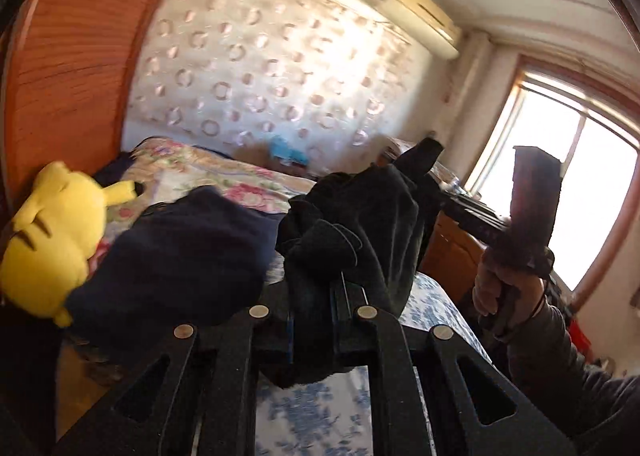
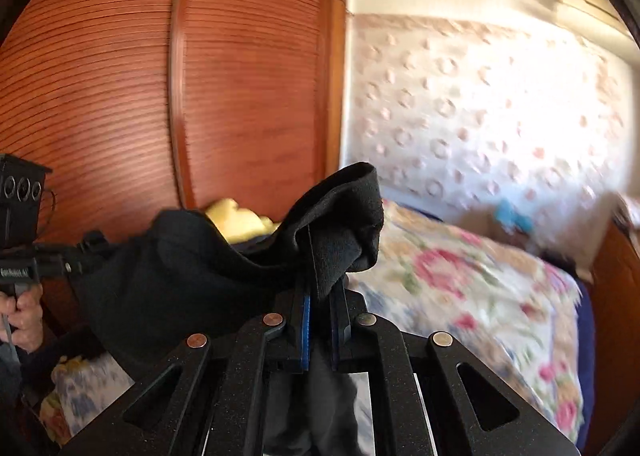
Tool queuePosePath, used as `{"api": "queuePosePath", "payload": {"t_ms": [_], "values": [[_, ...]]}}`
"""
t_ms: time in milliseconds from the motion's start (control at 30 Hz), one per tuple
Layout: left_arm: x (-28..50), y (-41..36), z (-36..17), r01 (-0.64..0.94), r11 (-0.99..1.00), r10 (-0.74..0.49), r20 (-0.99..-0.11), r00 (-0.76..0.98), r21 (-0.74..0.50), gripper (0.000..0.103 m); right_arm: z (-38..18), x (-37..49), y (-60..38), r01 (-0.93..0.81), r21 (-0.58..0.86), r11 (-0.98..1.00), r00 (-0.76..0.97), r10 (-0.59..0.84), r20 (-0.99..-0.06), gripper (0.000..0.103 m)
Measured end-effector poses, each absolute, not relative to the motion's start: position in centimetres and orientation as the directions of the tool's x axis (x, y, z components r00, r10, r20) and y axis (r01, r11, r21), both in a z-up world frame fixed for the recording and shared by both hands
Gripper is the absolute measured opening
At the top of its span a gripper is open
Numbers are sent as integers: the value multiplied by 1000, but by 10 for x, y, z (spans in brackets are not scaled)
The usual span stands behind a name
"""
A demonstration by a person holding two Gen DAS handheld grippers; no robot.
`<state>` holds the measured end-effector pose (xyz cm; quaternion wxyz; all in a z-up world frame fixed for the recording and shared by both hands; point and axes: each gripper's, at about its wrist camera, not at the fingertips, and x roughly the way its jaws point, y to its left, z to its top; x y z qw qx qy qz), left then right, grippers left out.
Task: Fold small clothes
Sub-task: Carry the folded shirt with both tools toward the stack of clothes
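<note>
Both grippers are holding a dark garment (image 1: 360, 223) above the bed (image 2: 480, 276).
The left gripper (image 1: 316, 296) and right gripper (image 2: 322, 296) are each clamping closed on its cloth.

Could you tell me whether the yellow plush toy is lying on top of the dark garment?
No, the yellow plush toy sits beside the dark garment, off to its left by the wooden wardrobe.

Black tool (image 2: 320, 320), brass rivets; grey sleeve (image 1: 560, 352)
</note>
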<state>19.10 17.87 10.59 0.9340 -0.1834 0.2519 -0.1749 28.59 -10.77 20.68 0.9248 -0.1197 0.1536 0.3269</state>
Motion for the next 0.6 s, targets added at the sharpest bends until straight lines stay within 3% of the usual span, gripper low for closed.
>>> {"api": "queuePosePath", "payload": {"t_ms": [100,267,600], "values": [[195,189,111,233,871,-420,-410,809,-432,12,221,289,-88,-646,-164,745,746,571,-344,6],[206,190,165,306,862,-452,-337,826,-405,12,264,299,-93,-619,-158,769,776,568,-274,6],[201,230,276,199,942,-262,-224,939,-270,12,348,331,-7,-638,-209,741,770,619,-155,6]]}}
